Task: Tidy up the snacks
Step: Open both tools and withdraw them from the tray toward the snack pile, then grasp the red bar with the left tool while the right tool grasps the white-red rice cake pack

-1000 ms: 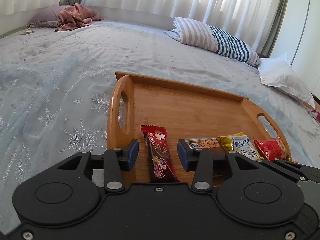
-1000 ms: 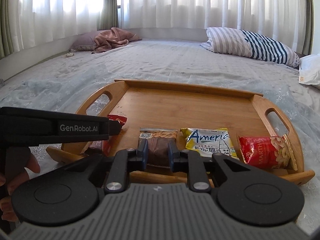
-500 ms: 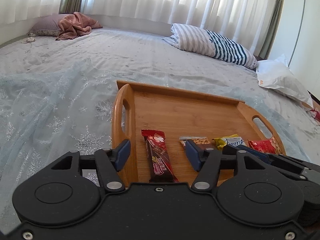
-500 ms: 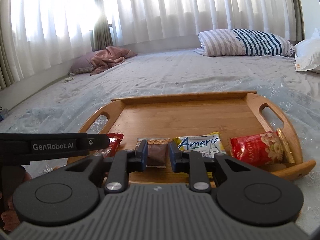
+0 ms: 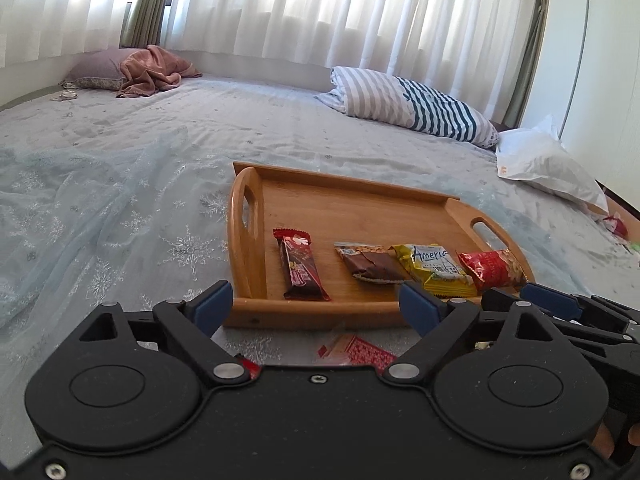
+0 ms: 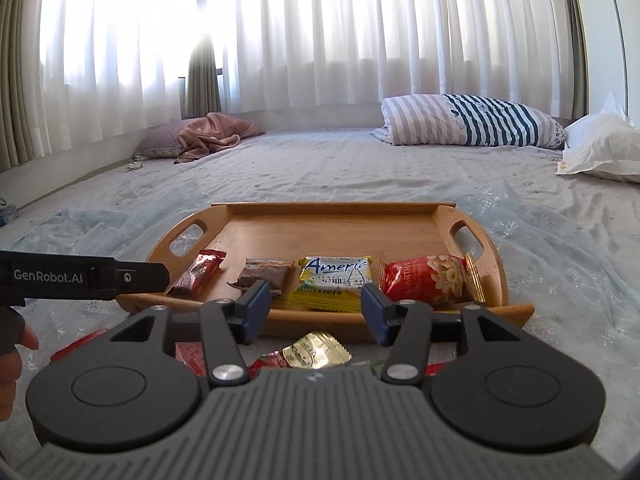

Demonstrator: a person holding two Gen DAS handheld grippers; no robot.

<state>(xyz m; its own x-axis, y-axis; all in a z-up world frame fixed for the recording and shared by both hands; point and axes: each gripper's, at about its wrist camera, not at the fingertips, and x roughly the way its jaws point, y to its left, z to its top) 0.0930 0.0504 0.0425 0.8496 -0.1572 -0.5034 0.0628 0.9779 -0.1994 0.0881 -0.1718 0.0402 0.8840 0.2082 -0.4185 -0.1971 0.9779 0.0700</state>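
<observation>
A wooden tray (image 5: 360, 200) (image 6: 332, 216) lies on the bed. Along its near side lie a red-brown bar (image 5: 302, 266) (image 6: 198, 272), a brown nut bar (image 5: 370, 266) (image 6: 264, 274), a yellow packet (image 5: 434, 270) (image 6: 334, 282) and a red peanut packet (image 5: 492, 268) (image 6: 424, 280). My left gripper (image 5: 316, 306) is open and empty, just short of the tray's near edge. My right gripper (image 6: 316, 314) is open and empty, above a gold-wrapped snack (image 6: 316, 354) on the sheet. A red patterned packet (image 5: 360, 350) lies under the left gripper.
The bed has a pale snowflake sheet (image 5: 120, 208). A striped pillow (image 5: 408, 104) and a white pillow (image 5: 548, 168) lie at the far right, a pink blanket (image 5: 152, 70) at the far left. More red wrappers (image 6: 76, 346) lie on the sheet before the tray.
Both grippers have pulled back from the tray and opened wider; the right one was nearly shut. Loose snacks on the sheet before the tray have come into view.
</observation>
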